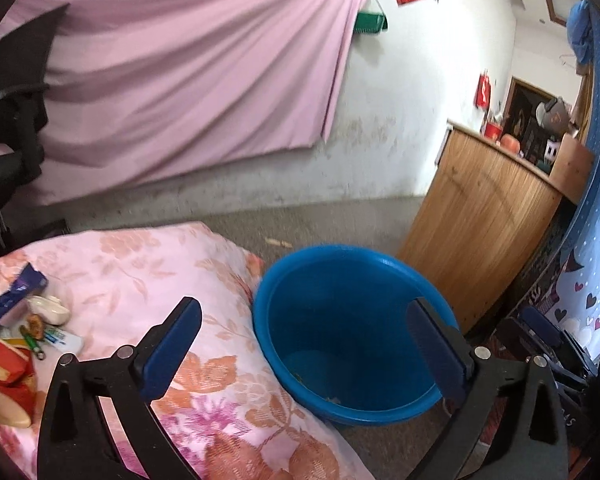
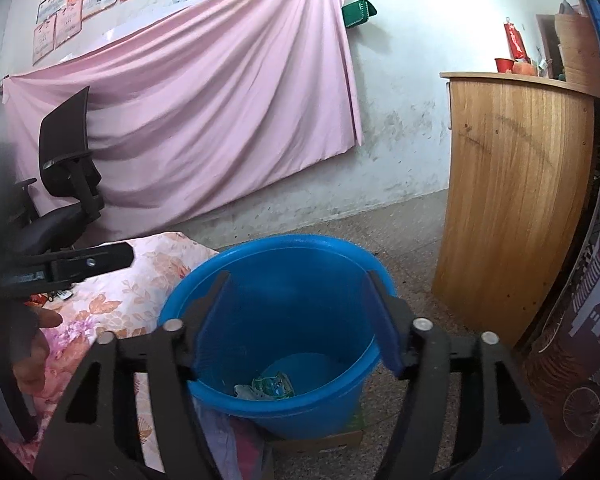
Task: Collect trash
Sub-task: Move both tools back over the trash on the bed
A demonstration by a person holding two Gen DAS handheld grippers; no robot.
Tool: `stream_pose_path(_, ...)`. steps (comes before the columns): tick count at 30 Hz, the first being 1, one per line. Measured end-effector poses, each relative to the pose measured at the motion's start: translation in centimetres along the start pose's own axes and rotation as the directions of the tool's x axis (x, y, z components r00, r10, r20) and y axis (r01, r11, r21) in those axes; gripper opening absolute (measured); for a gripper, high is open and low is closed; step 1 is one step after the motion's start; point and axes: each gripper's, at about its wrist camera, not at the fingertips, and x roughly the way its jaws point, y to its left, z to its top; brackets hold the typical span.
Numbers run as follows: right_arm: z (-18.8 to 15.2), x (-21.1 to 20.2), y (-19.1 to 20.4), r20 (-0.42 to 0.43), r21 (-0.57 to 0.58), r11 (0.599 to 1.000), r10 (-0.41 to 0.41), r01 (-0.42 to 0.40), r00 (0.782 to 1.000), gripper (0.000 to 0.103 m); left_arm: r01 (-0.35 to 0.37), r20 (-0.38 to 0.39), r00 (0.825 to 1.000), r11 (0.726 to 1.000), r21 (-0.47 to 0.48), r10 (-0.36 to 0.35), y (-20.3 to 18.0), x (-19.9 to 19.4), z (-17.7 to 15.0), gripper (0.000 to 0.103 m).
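Both tongs are seen spread wide with nothing between the pads; the right gripper (image 2: 298, 320) is held over the mouth of the blue bucket (image 2: 204, 284), and a crumpled green wrapper (image 2: 274, 386) is seen lying on the bucket's bottom, below the open jaws and apart from them; the left gripper (image 1: 306, 346) is held beside the bucket (image 1: 300, 280), straddling its near-left rim and the edge of the floral quilt (image 1: 148, 268). No earlier frame is given, so nothing is said of how the jaws came to this. The remaining trash (image 1: 24, 340) is gathered on the quilt at the far left of the left view: a blue wrapper (image 1: 14, 294), a red packet (image 1: 4, 368), a small tube (image 1: 62, 338) and a green lighter (image 1: 32, 342), lying close together and partly overlapping. The pile is judged to lie left of the left tongs and well apart from them, with the bucket to the right; the left hand is therefore taken as the nearer, the right being across the bucket. The tube and the lighter are seen lying crosswise and slanted to the left fingers, so a swing leftward and some turn of the wrist are judged necessary before the pads can be closed across a short side; the overlap may cause two pieces to be lifted at once.
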Motion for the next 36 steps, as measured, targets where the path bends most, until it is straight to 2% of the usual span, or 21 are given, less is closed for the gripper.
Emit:
stream_pose_path(2,0.2,-0.5,0.2,0.007,0.005,1.0,-0.002,0.002,1.0,0.103,-0.009,0.035,0.999,1.0,0.004,0.009,0.1,-1.0,0.0,0.101)
stream_pose_path(12,1.4,-3.4,2.0,0.071,0.019,1.0,-0.018,0.017,0.997,0.103,-0.098,0.155,0.984,0.995,0.035,0.091,1.2,-6.4,-0.1,0.101)
stream_pose_path(19,1.9,-5.5,4.9,0.102,-0.008,1.0,-0.001,0.002,0.995,0.103,-0.156,0.223,0.964,0.987,0.028,0.146,3.1,-11.1,-0.8,0.101)
stream_pose_path(28,2.8,-8.8,9.7,0.18,-0.037,0.998,0.047,-0.041,0.982,0.103,-0.239,0.322,0.92,0.971,0.009,0.224,6.6,-18.6,-1.7,0.101)
stream_pose_path(36,3.0,-11.6,15.2,0.275,-0.074,0.991,0.125,-0.108,0.953,0.103,-0.315,0.386,0.871,0.948,-0.032,0.303,10.1,-24.8,-3.0,0.101)
